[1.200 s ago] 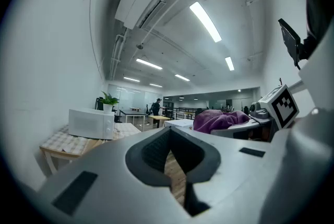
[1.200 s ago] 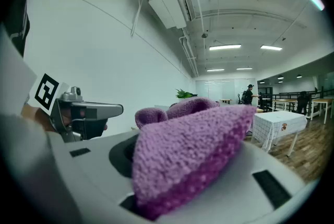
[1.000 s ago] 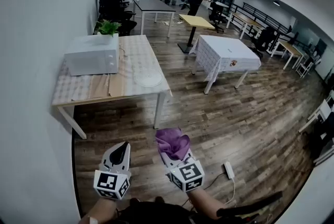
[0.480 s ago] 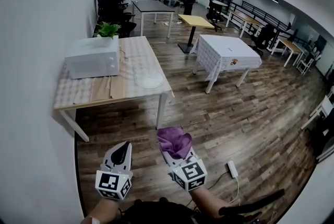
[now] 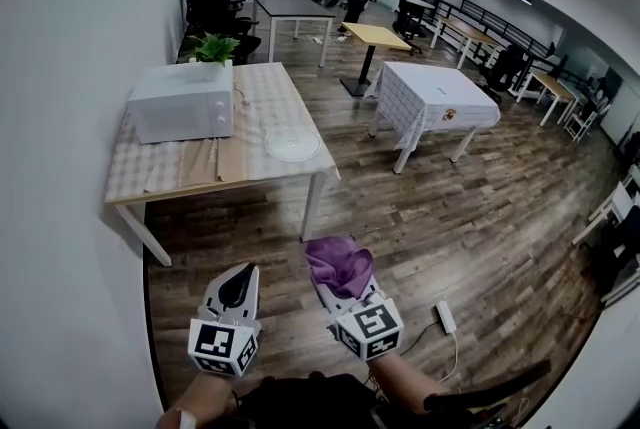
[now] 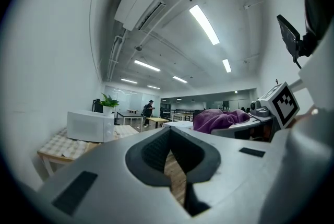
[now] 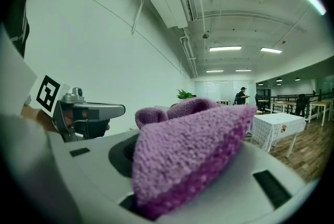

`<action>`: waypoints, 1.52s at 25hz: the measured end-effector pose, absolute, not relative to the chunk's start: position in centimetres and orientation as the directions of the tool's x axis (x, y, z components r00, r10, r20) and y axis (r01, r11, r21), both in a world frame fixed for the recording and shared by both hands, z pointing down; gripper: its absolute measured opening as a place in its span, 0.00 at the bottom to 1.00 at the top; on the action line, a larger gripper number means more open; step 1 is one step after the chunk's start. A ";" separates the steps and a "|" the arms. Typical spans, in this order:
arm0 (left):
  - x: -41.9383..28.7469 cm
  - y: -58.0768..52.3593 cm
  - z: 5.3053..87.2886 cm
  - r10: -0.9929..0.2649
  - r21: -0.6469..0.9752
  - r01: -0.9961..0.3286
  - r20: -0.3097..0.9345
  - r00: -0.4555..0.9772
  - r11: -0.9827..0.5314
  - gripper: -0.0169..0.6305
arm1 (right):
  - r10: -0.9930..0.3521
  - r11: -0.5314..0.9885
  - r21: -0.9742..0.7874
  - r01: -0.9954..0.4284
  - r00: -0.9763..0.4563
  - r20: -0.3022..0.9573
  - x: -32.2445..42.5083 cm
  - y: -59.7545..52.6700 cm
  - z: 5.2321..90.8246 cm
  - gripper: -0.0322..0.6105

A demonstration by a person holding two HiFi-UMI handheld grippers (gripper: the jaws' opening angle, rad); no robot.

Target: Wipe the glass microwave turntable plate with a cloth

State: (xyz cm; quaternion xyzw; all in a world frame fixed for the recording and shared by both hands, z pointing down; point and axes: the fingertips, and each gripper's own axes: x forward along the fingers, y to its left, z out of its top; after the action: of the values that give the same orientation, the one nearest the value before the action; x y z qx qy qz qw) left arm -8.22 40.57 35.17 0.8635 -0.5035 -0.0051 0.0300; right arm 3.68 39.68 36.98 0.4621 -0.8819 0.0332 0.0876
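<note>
Head view looks steeply down from well back of the table (image 5: 290, 172). Both gripper views sit low and face level across the room, with the cloth (image 7: 188, 155) right up against the right one. All three catch the plant (image 5: 215, 47).

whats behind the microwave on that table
A green plant rises behind the microwave. The microwave covers its base, so whether it stands on the table or beyond it cannot be seen.

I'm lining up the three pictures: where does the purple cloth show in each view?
Head view: the purple cloth is low centre, held in the right hand-held gripper, above the floor.
Left gripper view: it sits right of centre, beyond the jaws.
Right gripper view: it fills the centre, clamped between the jaws.
Shared landmark: the potted plant at the wall.
</note>
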 end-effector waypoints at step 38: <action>-6.5 21.5 36.6 -0.880 0.050 -0.881 0.049 0.472 -0.470 0.03 | -0.787 0.596 -0.005 -0.803 -0.586 0.194 5.7 19.7 38.8 0.27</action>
State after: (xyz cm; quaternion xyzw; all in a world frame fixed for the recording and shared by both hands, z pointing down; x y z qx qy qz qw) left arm -6.55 21.52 36.64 0.8572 -0.5138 0.0081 0.0343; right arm 5.74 19.67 38.75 0.4470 -0.8892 0.0460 0.0859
